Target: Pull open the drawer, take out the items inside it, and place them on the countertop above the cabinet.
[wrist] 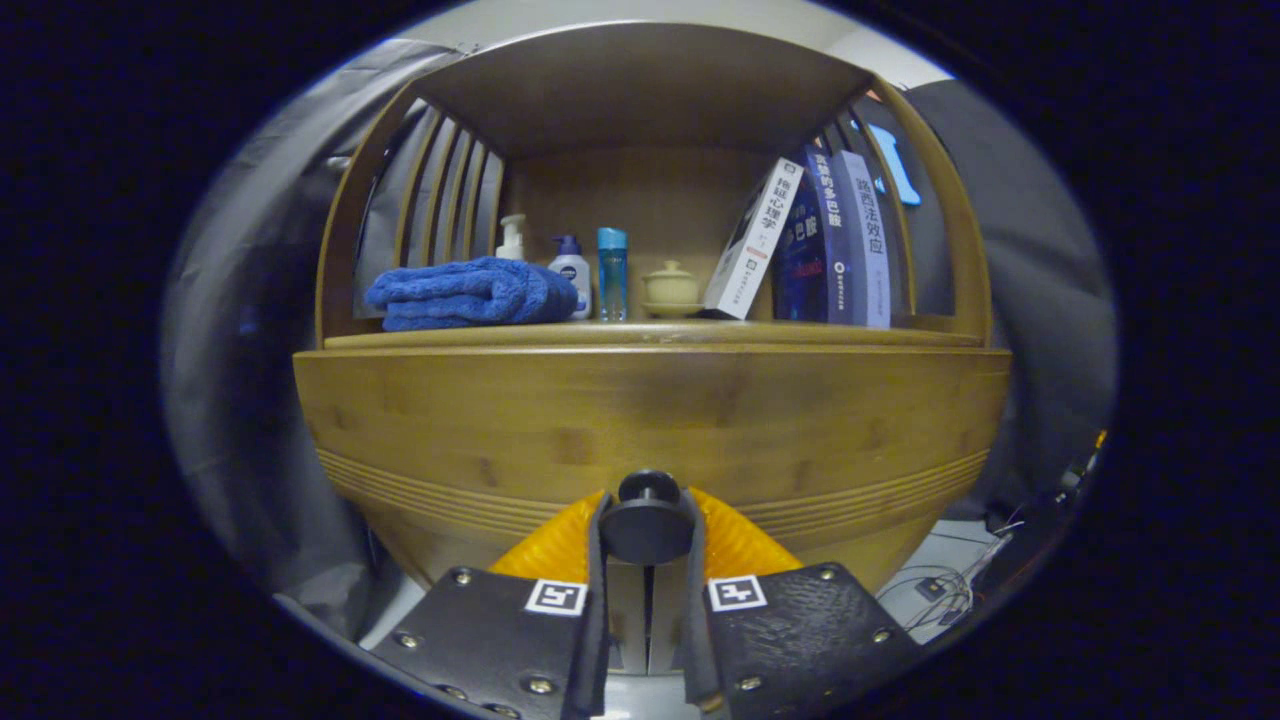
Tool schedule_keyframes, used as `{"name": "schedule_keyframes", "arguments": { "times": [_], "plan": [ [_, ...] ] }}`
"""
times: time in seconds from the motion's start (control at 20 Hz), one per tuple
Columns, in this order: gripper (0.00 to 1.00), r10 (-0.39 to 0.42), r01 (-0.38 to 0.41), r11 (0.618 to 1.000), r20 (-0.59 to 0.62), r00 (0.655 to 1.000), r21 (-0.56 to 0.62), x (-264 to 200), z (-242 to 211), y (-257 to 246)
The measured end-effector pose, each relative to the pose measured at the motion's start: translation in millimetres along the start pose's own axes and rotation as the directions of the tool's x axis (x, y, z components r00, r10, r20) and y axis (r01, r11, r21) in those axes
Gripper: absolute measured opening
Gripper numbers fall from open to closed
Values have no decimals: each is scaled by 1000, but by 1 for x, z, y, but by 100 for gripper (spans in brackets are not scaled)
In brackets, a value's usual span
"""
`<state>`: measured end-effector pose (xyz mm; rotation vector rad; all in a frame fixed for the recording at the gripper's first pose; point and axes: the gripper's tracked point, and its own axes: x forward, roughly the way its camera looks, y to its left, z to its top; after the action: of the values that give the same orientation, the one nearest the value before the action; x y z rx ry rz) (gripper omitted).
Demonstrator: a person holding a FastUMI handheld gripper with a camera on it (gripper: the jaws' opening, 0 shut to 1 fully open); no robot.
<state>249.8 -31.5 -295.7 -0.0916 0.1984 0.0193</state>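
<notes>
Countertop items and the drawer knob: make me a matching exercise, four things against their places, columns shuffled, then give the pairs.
Things:
1. blue towel
2. drawer knob
3. books
4. lidded cup

Places:
A. leaning at the far end of the countertop from the towel
B. between the fingers of the gripper, which press on it from both sides
C. folded beside the pump bottles
D. between the clear blue bottle and the books

Pairs: 1-C, 2-B, 3-A, 4-D
</notes>
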Motion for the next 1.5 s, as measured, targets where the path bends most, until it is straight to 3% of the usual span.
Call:
{"name": "schedule_keyframes", "arguments": {
  "times": [0.75,1.05,1.1,1.2,1.25,1.35,1.5],
  "plan": [
    [30,-21,19,998,-26,999,-62,-138,-33,3],
    [30,-13,10,998,-52,999,-56,-176,-48,1],
    [29,19,-22,999,-58,998,-46,-183,-51,4],
    [10,17,-19,997,-24,1000,-81,-207,-47,8],
    [6,13,-14,989,-7,1000,-148,-214,-45,0],
    [6,-53,58,983,37,998,-171,-219,-36,-22],
    [18,-24,24,999,1,1000,-21,-221,-28,-21]
  ]
}}
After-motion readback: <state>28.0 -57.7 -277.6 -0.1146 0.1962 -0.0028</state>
